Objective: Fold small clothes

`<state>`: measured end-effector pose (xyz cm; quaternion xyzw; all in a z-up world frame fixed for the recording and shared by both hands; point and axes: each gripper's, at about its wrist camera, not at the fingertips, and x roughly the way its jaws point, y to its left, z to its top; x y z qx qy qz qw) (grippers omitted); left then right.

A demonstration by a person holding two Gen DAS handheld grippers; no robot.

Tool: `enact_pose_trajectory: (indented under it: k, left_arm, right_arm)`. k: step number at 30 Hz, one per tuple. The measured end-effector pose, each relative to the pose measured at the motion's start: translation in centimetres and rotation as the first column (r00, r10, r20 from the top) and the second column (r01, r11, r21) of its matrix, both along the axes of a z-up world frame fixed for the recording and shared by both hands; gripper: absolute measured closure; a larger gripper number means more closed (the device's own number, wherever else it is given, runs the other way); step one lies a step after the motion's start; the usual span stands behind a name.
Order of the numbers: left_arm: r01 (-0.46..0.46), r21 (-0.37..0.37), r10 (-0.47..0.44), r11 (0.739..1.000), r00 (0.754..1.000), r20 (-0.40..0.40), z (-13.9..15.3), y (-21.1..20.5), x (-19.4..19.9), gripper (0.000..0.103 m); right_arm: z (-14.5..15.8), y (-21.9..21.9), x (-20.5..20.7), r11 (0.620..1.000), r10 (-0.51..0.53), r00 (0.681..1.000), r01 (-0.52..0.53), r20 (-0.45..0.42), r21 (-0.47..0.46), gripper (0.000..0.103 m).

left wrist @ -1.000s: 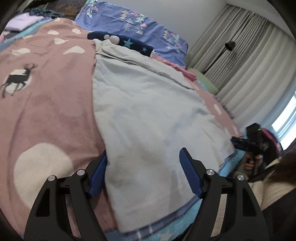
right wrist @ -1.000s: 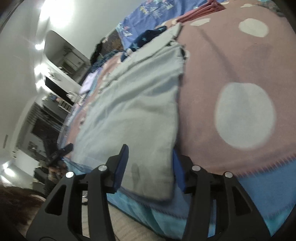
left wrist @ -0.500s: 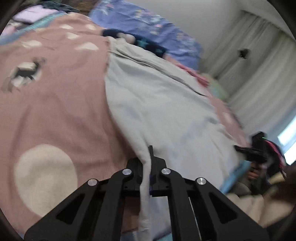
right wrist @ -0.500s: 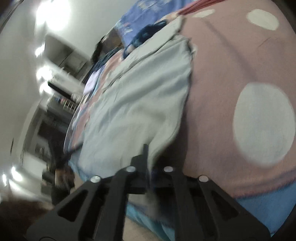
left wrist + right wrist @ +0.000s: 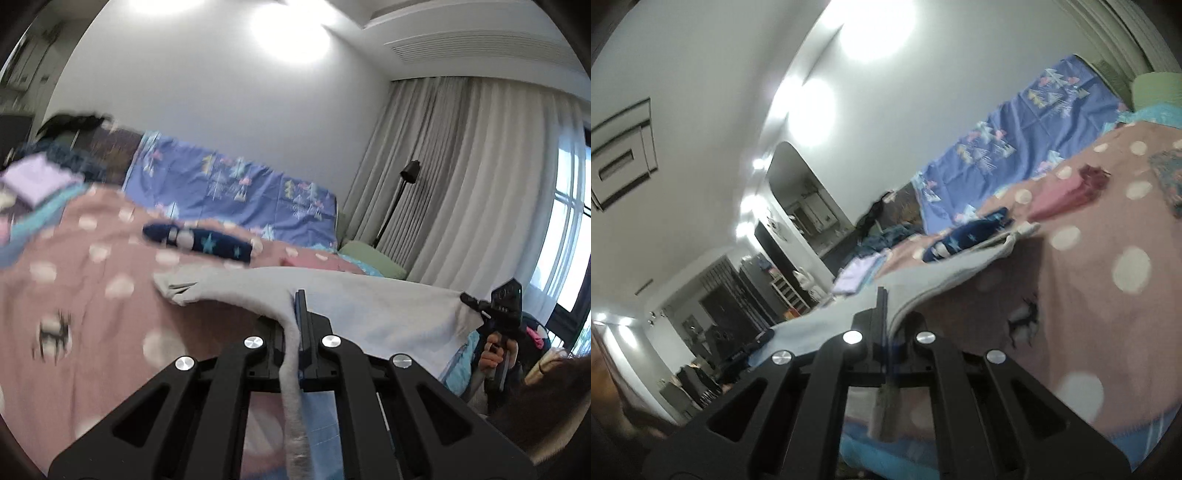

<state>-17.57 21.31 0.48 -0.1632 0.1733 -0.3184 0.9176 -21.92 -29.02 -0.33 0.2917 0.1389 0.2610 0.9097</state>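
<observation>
A light grey garment (image 5: 369,302) lies on a pink bedspread with white dots (image 5: 74,295). My left gripper (image 5: 295,314) is shut on the garment's near left corner and holds it lifted above the bed, a strip of cloth hanging down between the jaws. My right gripper (image 5: 886,314) is shut on the garment's near right corner (image 5: 923,284), also lifted. The right gripper also shows in the left wrist view (image 5: 498,306), at the garment's far edge. The garment's far end still rests on the bed.
A navy star-print garment (image 5: 199,240) and a folded pink one (image 5: 1060,192) lie beyond the grey garment. A blue patterned cover (image 5: 236,192) lies at the head of the bed. A lilac folded cloth (image 5: 37,181) is far left. Curtains and a floor lamp (image 5: 402,199) stand behind.
Both grippers closed on the garment's near corners, then rose and tilted up, lifting the near edge off the bed. The views now look across the bed instead of down on it.
</observation>
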Motion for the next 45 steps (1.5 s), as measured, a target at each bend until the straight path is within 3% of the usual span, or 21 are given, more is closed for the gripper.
enact_pose_trajectory:
  k: [4, 7, 10, 16, 21, 24, 31, 37, 45]
  left_arm:
    - [-0.003, -0.035, -0.002, 0.999, 0.989, -0.148, -4.3, 0.1, -0.3, 0.100]
    - [0.019, -0.039, -0.028, 0.999, 0.976, -0.217, -6.4, -0.8, 0.1, 0.100]
    - [0.028, -0.050, -0.038, 0.998, 0.977, -0.208, -6.2, -1.4, -0.1, 0.100]
    - [-0.006, -0.072, -0.002, 0.997, 0.993, -0.115, -2.6, -0.4, -1.2, 0.100]
    - [-0.011, -0.088, 0.001, 0.996, 0.993, -0.119, -2.7, -0.3, 0.1, 0.100]
    - [-0.015, -0.101, 0.000, 0.995, 0.989, -0.147, -3.1, -0.7, 2.5, 0.099]
    - [-0.042, -0.084, 0.028, 0.996, 0.986, -0.162, -1.9, -1.2, 9.3, 0.099]
    - [-0.064, -0.028, 0.059, 0.998, 0.986, -0.156, -0.2, -1.7, 14.9, 0.099]
    - [-0.111, 0.020, 0.113, 0.994, 0.982, -0.152, 0.0, -2.2, 22.0, 0.100]
  right_arm:
    - [-4.1, -0.6, -0.9, 1.000, -0.026, 0.989, 0.028, -0.146, 0.010, 0.101]
    - [-5.1, 0.0, -0.1, 1.000, -0.010, 0.980, 0.007, -0.197, -0.015, 0.101]
    - [-4.4, 0.6, 0.1, 1.000, 0.015, 0.987, -0.018, -0.160, -0.017, 0.101]
    - [-2.5, -0.7, -0.2, 1.000, 0.001, 0.997, -0.002, -0.080, -0.006, 0.101]
    - [-4.1, -2.2, 1.0, 0.999, -0.026, 0.991, 0.031, -0.131, 0.039, 0.101]
    - [-4.7, -2.6, 3.1, 0.998, -0.029, 0.987, 0.038, -0.160, 0.055, 0.101]
    - [-2.8, -2.7, 10.8, 0.997, -0.046, 0.988, 0.054, -0.145, 0.049, 0.101]
    - [-2.2, -3.5, 18.2, 0.997, -0.065, 0.982, 0.073, -0.179, 0.036, 0.101]
    - [-3.9, -3.9, 29.0, 0.998, -0.051, 0.966, 0.055, -0.252, 0.011, 0.101]
